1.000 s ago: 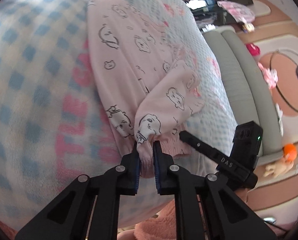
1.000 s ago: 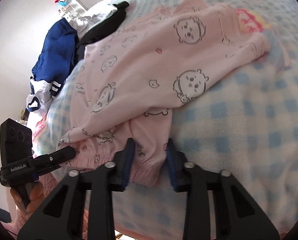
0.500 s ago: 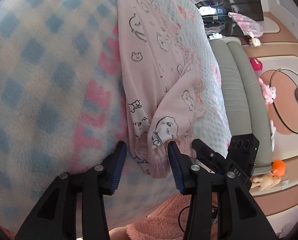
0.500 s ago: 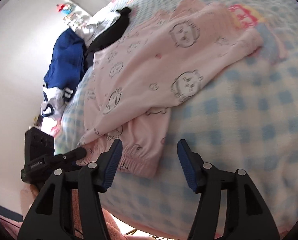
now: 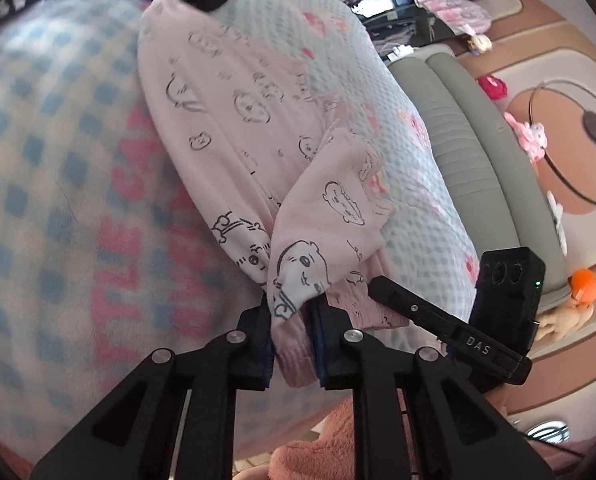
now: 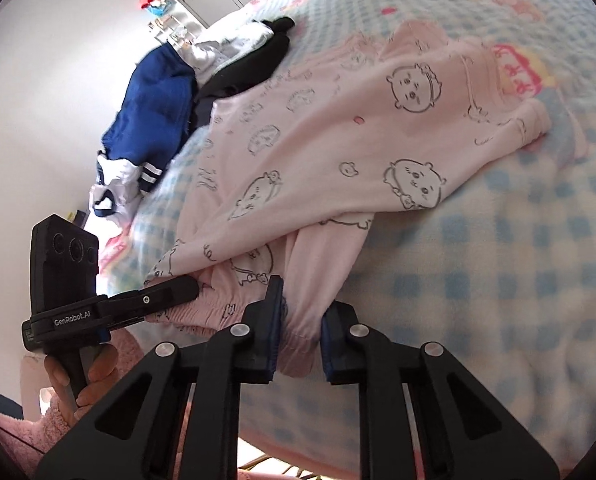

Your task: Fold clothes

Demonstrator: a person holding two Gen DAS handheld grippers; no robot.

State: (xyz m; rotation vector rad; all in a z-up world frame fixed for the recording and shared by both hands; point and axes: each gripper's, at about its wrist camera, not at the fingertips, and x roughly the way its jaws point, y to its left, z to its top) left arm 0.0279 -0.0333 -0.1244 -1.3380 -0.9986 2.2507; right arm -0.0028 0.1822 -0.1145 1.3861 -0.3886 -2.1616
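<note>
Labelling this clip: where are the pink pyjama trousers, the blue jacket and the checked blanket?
pink pyjama trousers (image 6: 337,168): right wrist view, on the upper leg's cartoon print.
blue jacket (image 6: 154,116): right wrist view, on its quilted body.
checked blanket (image 6: 497,280): right wrist view, on a bare patch right of the trousers.

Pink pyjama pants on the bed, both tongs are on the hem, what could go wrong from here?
1. Both tongs are closing on thin edges: the left tongs and right tongs each have just the hem of the pink pyjama pants between them, so a corner might slip out on lifting.
2. A flap is already doubled over near the left tongs and may crease the fold.
3. The far end touches the dark clothes, which might drag along.
</note>
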